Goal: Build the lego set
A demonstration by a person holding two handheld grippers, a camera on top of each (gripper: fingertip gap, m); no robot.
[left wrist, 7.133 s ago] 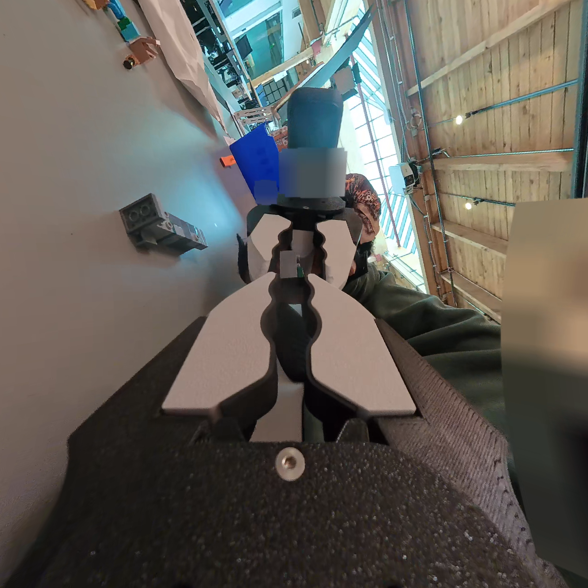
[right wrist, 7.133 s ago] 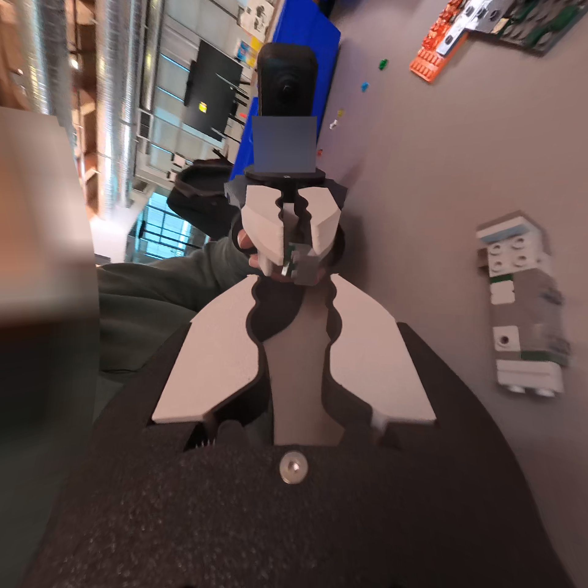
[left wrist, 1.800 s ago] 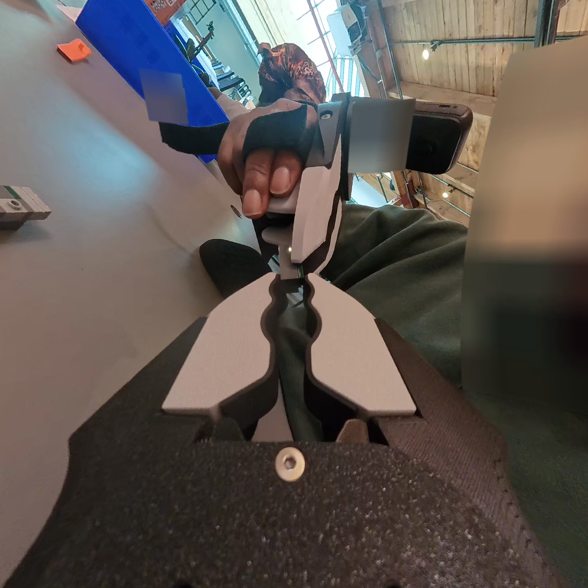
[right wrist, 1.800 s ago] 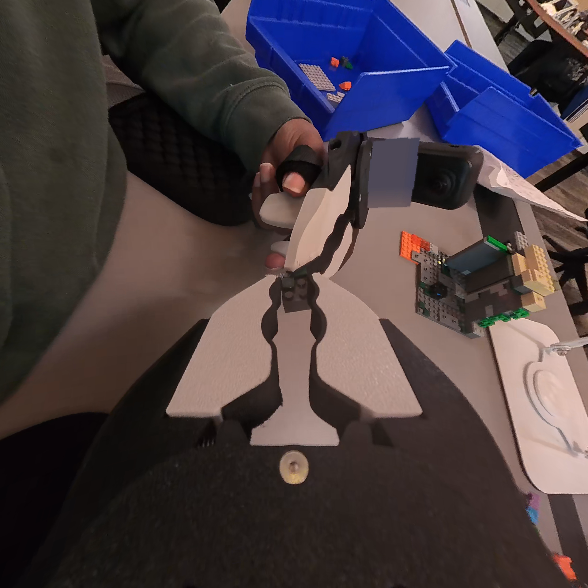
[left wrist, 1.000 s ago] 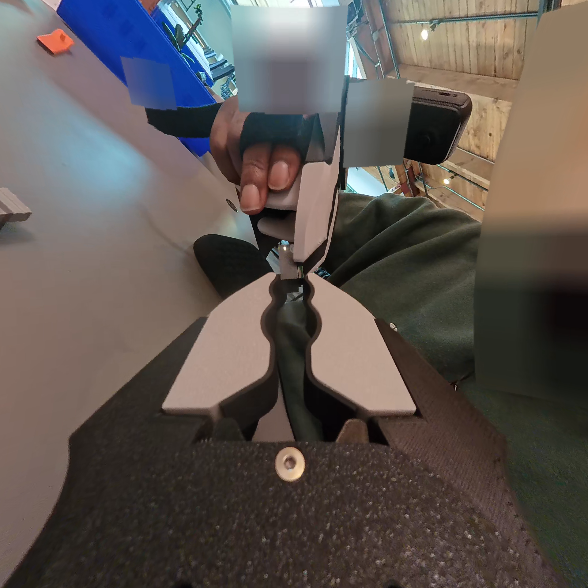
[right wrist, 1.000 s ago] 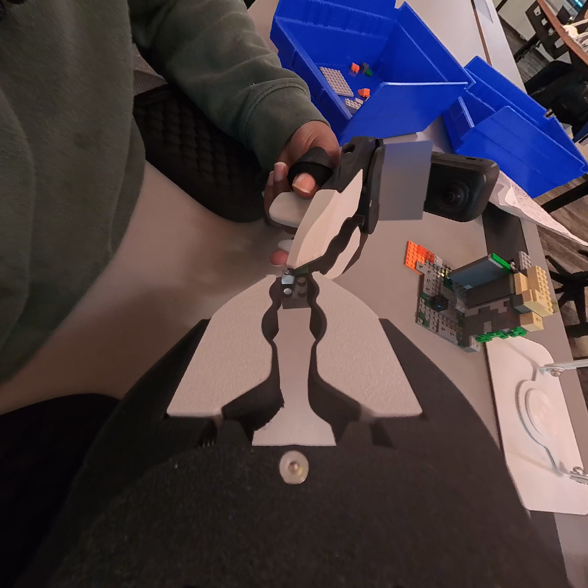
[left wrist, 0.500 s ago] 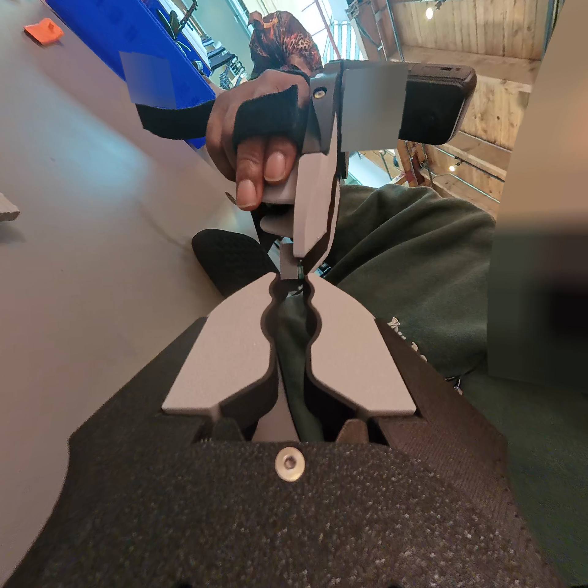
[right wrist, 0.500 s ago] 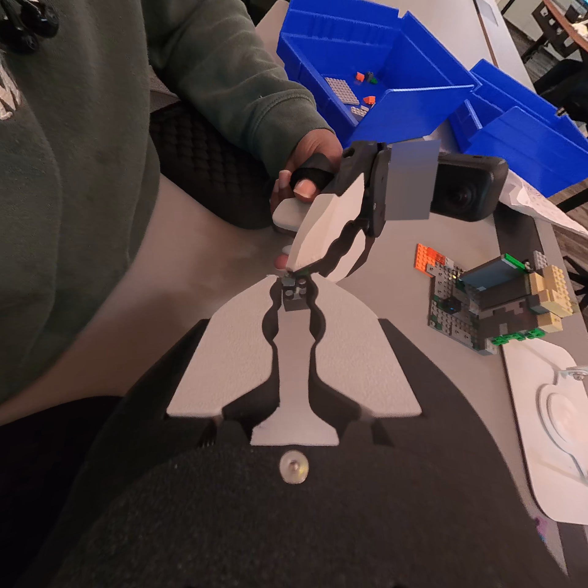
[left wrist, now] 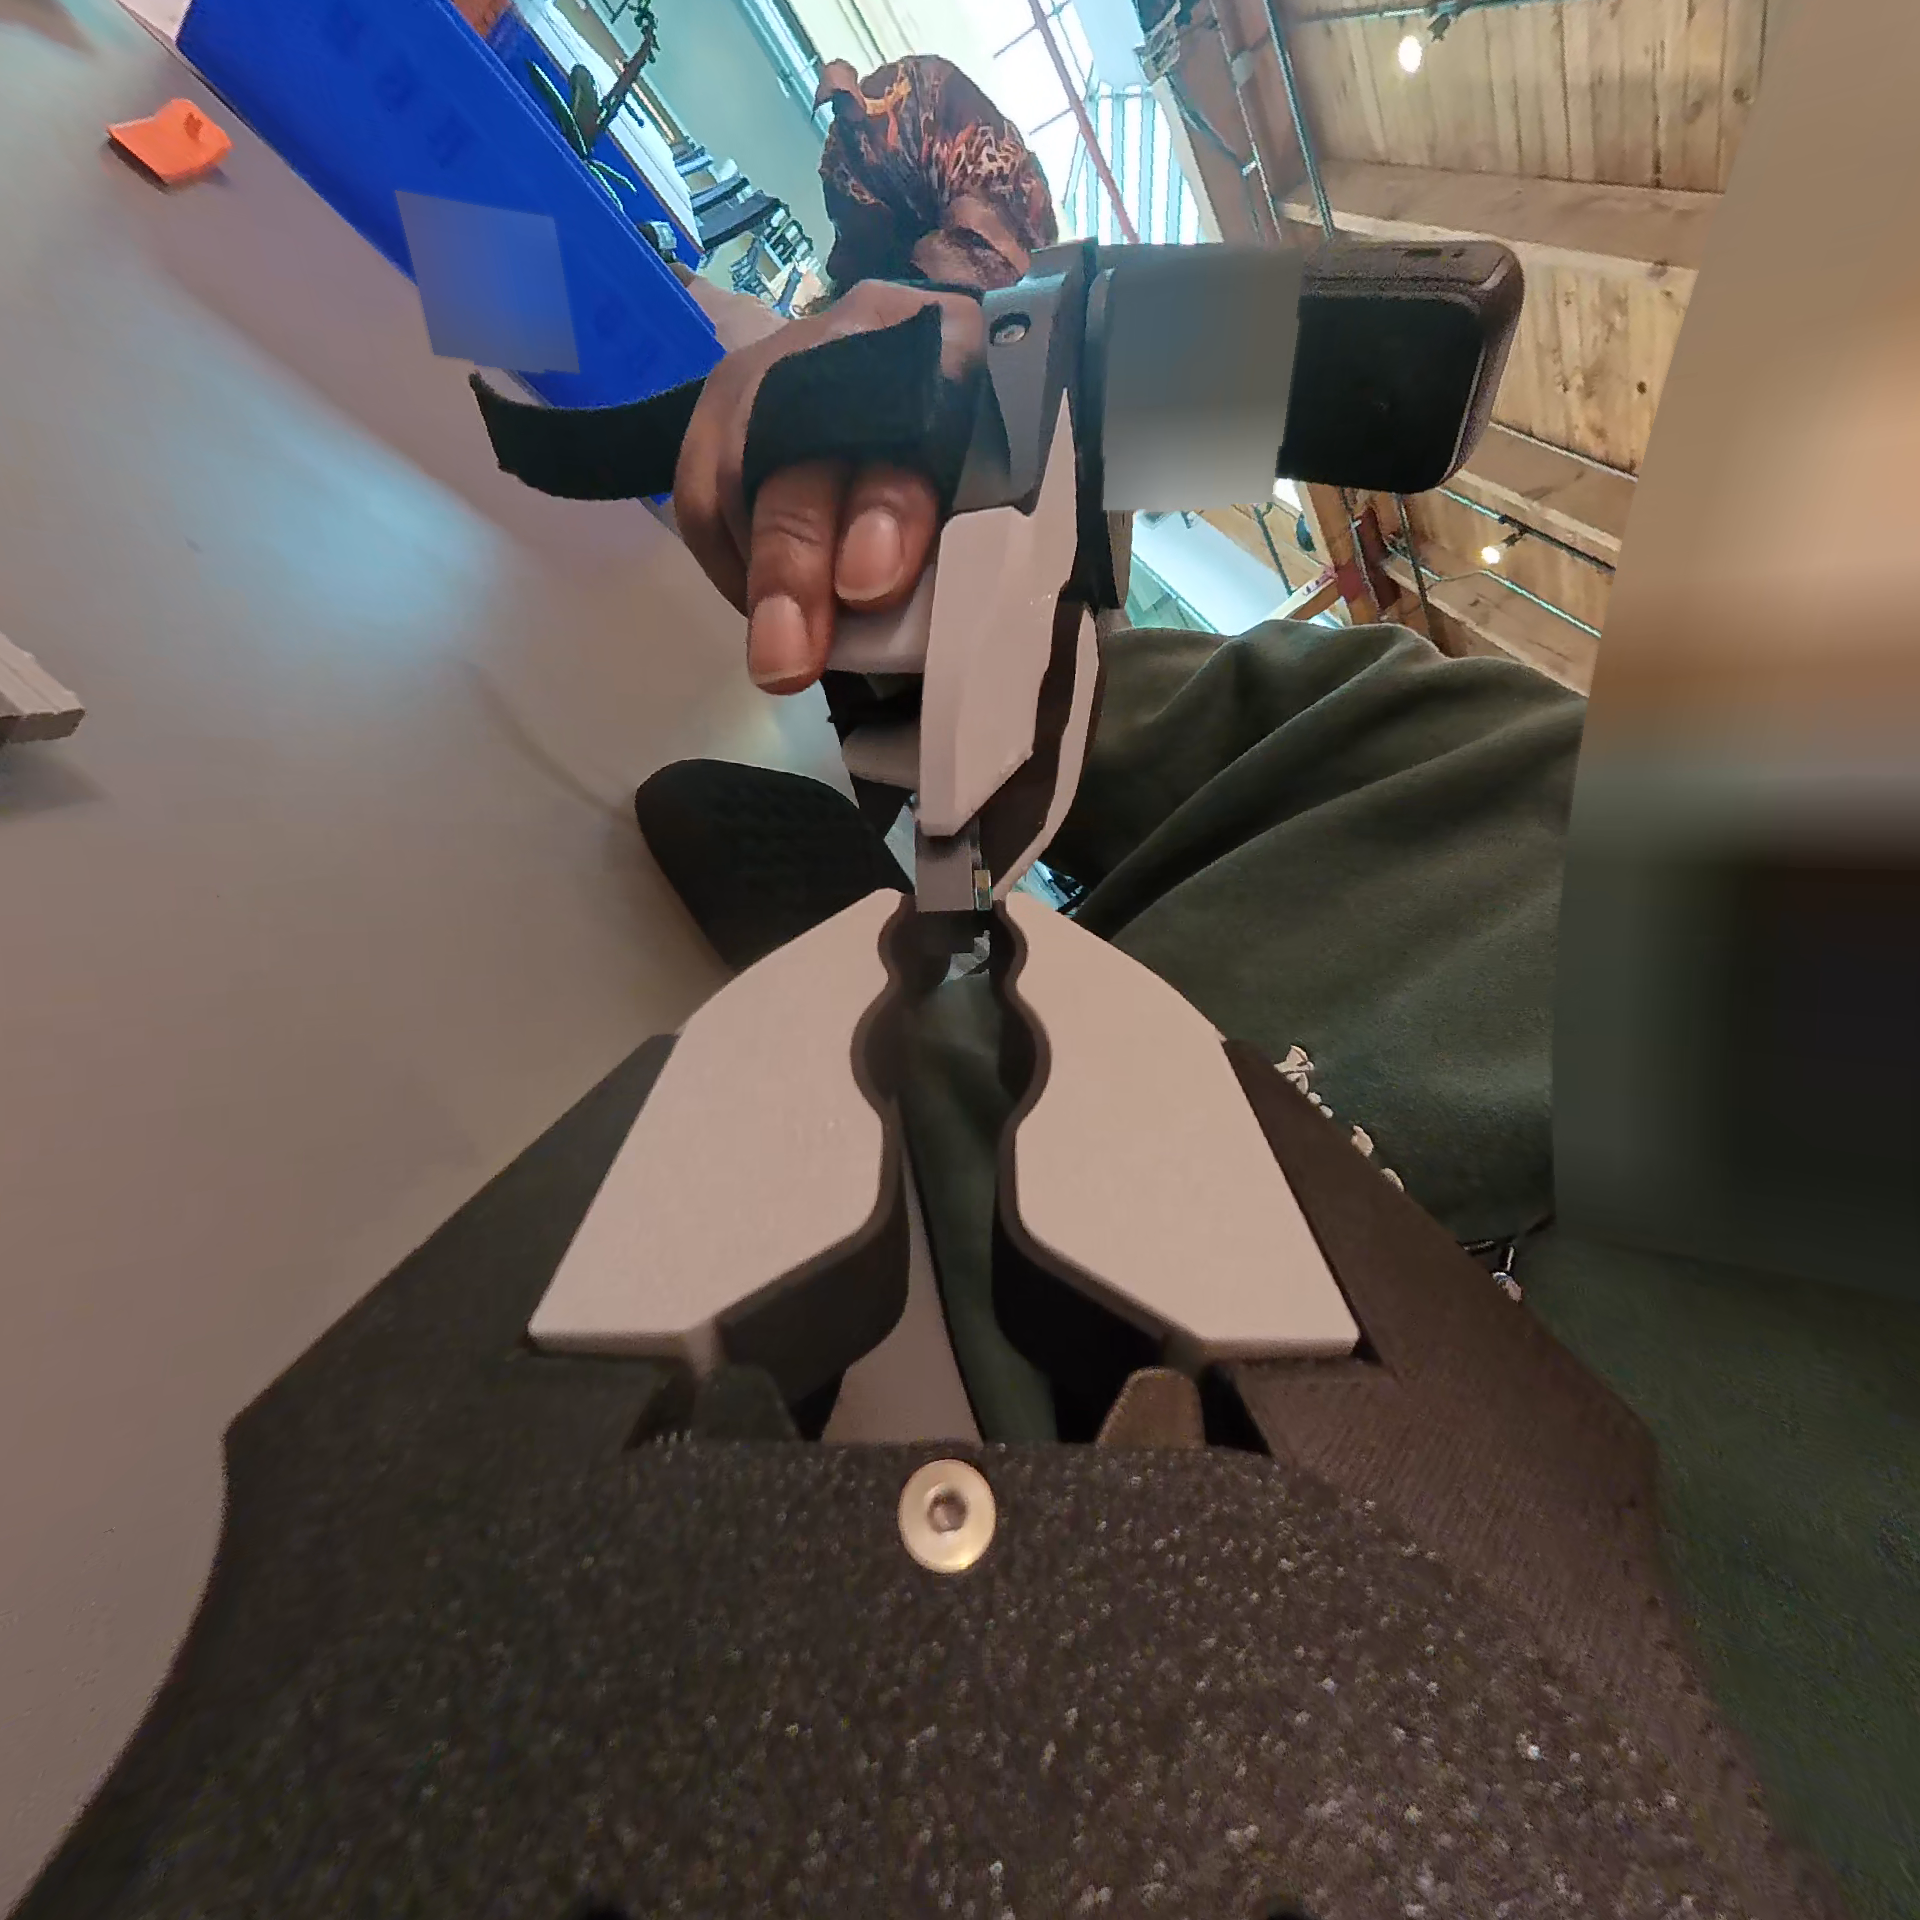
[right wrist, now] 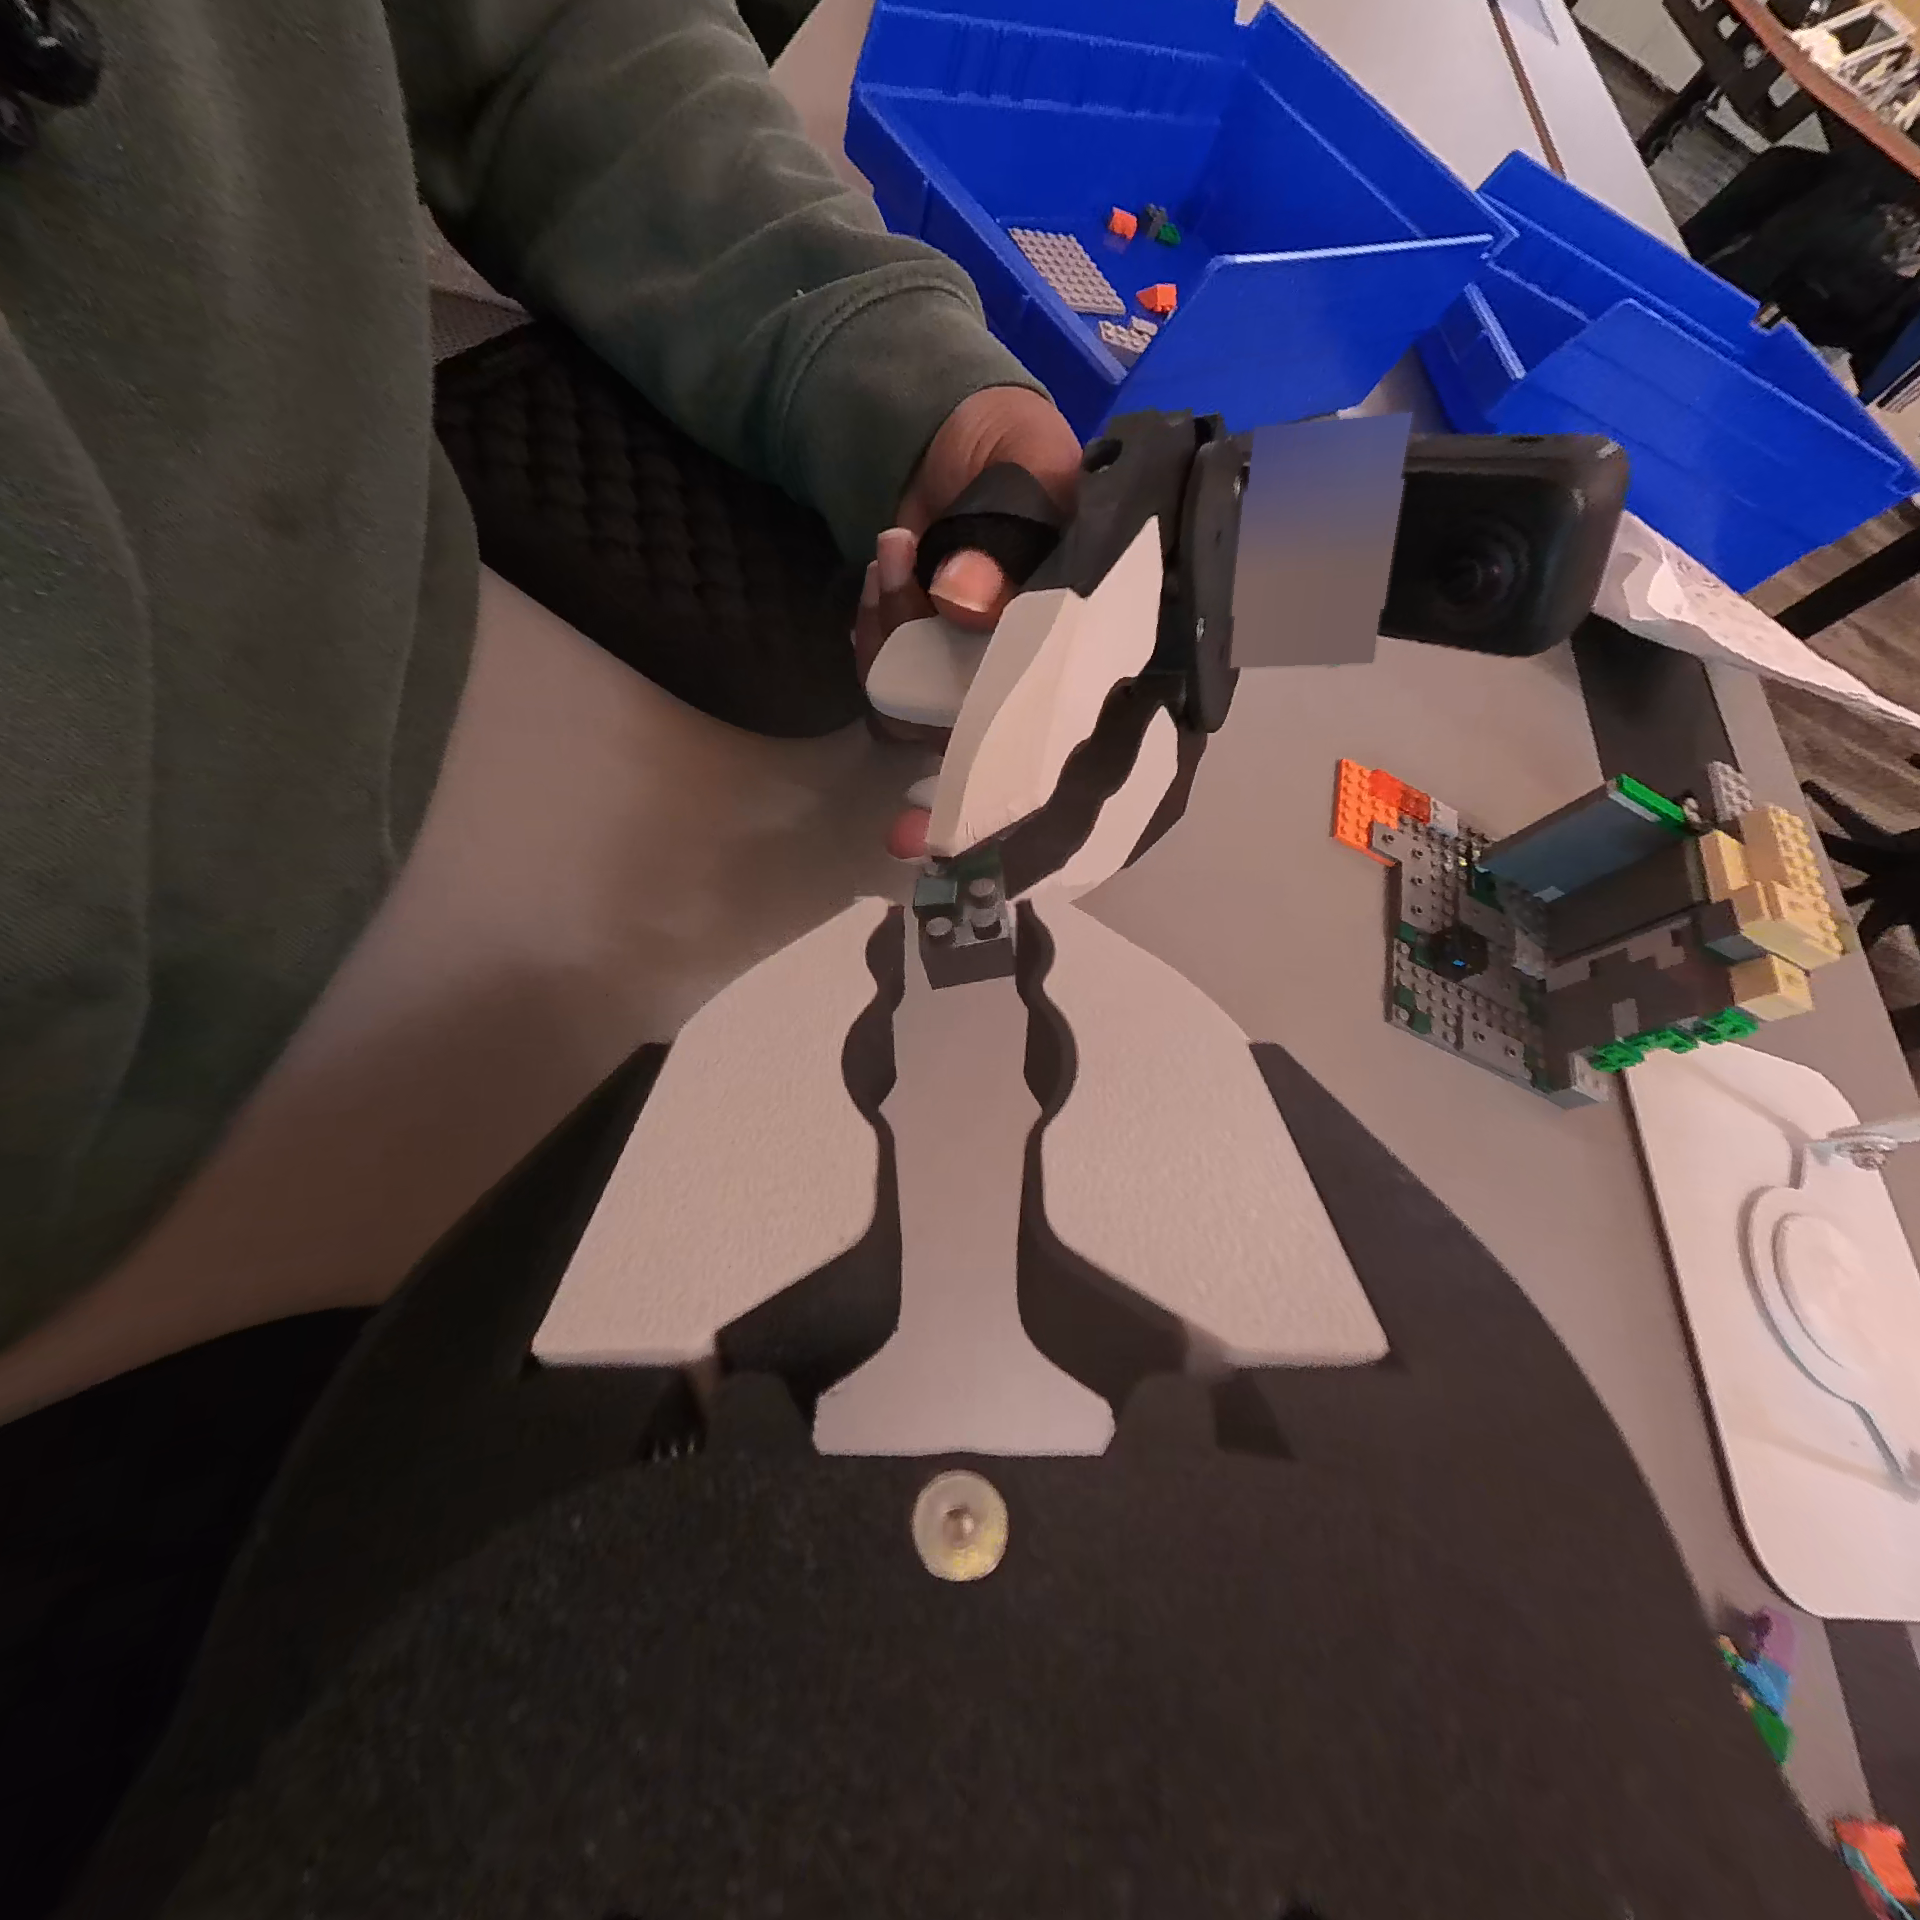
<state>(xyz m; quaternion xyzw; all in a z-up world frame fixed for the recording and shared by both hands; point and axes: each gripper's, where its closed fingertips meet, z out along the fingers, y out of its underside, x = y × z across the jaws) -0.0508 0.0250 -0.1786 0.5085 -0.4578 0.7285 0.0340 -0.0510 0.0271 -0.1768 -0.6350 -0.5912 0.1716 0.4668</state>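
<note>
The small dark grey brick [right wrist: 964, 935] sat clamped between the tips of the right gripper [right wrist: 961, 920], studs up, held in the air above the table's near edge. The left gripper [right wrist: 961, 857] came at it from above, its tips pinched on a tiny piece [left wrist: 951, 883] that touched the brick's top; I could not make out whether it was seated. In the left wrist view the right gripper [left wrist: 951, 847] showed as the far one, clenched on that same little stack. To do this well, I judged, the person had to keep the two tools square, line studs to sockets, and press straight, not twisting. Off to the side stood the half-built model [right wrist: 1579, 945] on the grey table [right wrist: 1299, 935], with blue bins [right wrist: 1299, 343] behind.
</note>
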